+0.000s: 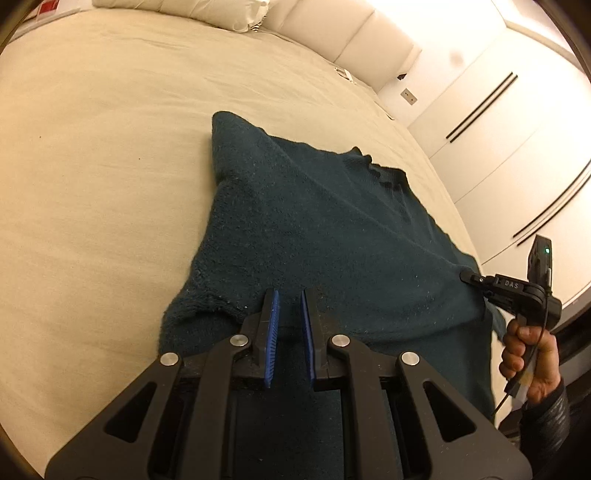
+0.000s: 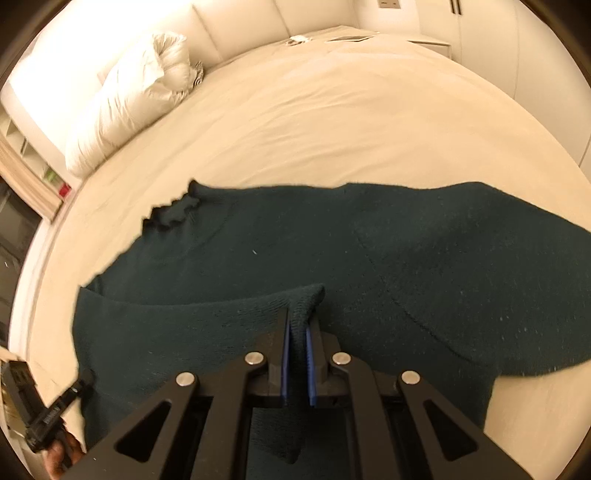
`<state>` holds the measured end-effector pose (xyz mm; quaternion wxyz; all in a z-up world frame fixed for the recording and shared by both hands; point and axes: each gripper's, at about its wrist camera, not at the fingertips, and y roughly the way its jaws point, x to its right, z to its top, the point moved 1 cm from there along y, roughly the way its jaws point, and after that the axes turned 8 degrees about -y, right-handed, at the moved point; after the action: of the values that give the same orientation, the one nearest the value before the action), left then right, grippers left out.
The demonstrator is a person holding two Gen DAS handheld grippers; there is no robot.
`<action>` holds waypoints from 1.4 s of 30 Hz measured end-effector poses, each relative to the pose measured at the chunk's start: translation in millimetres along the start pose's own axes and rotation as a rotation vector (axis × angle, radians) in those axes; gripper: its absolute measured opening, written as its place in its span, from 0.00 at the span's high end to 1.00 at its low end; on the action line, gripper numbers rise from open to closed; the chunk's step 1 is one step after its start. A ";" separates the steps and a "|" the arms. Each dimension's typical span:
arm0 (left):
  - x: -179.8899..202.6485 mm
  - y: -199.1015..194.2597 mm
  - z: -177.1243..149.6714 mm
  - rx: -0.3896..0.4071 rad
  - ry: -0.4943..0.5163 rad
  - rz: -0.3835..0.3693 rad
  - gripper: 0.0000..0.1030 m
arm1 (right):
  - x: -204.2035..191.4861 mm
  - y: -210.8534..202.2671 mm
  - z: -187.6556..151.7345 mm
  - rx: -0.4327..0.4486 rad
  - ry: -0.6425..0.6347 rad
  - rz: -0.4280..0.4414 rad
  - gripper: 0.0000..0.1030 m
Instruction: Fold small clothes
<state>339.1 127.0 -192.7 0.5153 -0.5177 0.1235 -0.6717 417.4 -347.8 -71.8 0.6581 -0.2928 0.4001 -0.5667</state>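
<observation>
A dark teal knit sweater (image 1: 332, 229) lies spread on the cream bed; it also shows in the right wrist view (image 2: 332, 240), with its ribbed collar (image 2: 177, 210) at the left. My left gripper (image 1: 289, 295) hovers over the sweater's near edge, its blue-padded jaws slightly apart with nothing between them. My right gripper (image 2: 298, 317) is shut on a pinched fold of the sweater and holds it raised. The right gripper also shows in the left wrist view (image 1: 466, 276) at the sweater's right edge. The left gripper shows in the right wrist view (image 2: 85, 377) at the sweater's left edge.
The cream bed sheet (image 1: 92, 184) extends all around the sweater. A white pillow (image 2: 129, 99) lies at the head of the bed by a padded headboard (image 1: 351, 33). White wardrobe doors (image 1: 517, 147) stand beyond the bed's right side.
</observation>
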 end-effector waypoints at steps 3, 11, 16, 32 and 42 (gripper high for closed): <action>1.4 -13.0 0.1 0.013 -0.010 0.005 0.89 | 4.4 9.4 -9.5 -0.004 -0.014 -0.021 0.92; 39.0 -0.3 29.0 0.057 0.153 0.129 0.89 | -1.8 6.8 -7.3 0.024 -0.072 -0.076 0.89; 17.4 34.2 24.0 0.010 0.131 0.122 0.89 | 11.5 5.5 -16.7 0.066 -0.096 -0.007 0.72; 103.5 10.9 3.2 0.041 0.191 0.037 0.89 | 324.6 -153.5 -170.5 0.285 0.952 0.075 0.25; 122.3 35.9 -28.8 -0.050 0.193 0.023 0.89 | 376.1 -129.7 -155.7 0.466 1.146 0.151 0.23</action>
<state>343.9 0.4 -160.8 0.4956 -0.4619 0.1954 -0.7091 231.6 -730.0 -115.3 0.4234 0.2383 0.5750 -0.6582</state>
